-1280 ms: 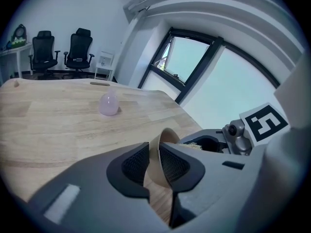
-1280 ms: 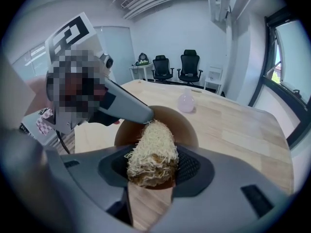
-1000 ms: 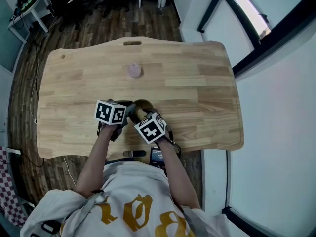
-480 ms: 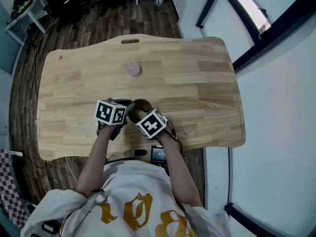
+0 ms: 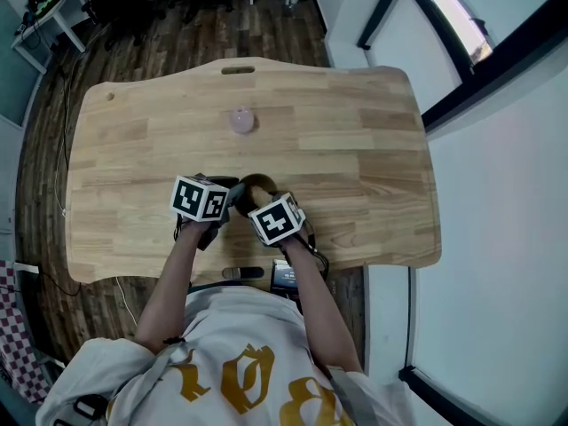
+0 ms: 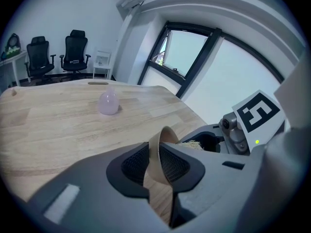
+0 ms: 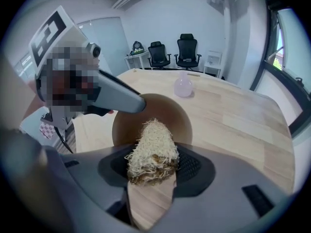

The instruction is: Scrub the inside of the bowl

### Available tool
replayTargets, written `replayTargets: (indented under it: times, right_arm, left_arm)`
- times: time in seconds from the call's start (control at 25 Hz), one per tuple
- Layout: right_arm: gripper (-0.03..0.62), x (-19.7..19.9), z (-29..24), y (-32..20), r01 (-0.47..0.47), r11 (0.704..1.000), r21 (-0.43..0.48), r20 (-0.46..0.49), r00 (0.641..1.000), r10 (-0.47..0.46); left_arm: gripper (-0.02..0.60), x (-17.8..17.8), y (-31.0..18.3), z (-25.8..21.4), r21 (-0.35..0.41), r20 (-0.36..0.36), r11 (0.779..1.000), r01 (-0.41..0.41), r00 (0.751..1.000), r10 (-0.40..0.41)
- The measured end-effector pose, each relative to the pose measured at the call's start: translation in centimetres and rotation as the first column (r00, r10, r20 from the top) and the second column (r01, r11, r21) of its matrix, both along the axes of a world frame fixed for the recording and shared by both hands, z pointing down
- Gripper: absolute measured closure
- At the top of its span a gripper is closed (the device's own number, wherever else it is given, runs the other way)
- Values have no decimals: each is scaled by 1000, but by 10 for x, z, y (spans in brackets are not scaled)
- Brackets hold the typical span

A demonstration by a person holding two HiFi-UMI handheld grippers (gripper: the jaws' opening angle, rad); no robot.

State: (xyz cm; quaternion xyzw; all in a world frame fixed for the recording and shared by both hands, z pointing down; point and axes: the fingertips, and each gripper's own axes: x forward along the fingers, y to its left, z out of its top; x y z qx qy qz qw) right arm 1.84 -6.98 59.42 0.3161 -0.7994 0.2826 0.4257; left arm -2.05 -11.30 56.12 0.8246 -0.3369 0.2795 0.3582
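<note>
While the left gripper (image 6: pixel 150 165) pinches the brown bowl (image 6: pixel 156 147) by its rim, the right gripper (image 7: pixel 152 168) clamps a fibre scrubber (image 7: pixel 150 147) reaching into it, so scrubbing seems underway; next, sweep around the inner wall.

The bowl (image 7: pixel 167 108) sits near the front edge of the table (image 5: pixel 355 149), crowded by the left gripper (image 6: pixel 158 165) clamped on its rim and the right gripper (image 7: pixel 151 166) with a scrubber (image 7: pixel 151 147) filling its mouth. Bare wood lies open left, right and beyond. The one obstacle, a small pink thing (image 5: pixel 242 120), perhaps a vase, stands well apart toward the far edge.
</note>
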Motion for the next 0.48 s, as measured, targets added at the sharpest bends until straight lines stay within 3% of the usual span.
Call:
replayTargets:
  times: [0.2,0.48]
  right_arm:
    - [396,1,0,-4,30,997,72,-29,999,-28]
    - [396,3,6,-4,22,998,55,-66,998,-19]
  left_arm:
    - [526,1,0,3,-14,-13,1000,0,1000,0]
    - [526,3,4,8,-21,1,999,-26,1000,26]
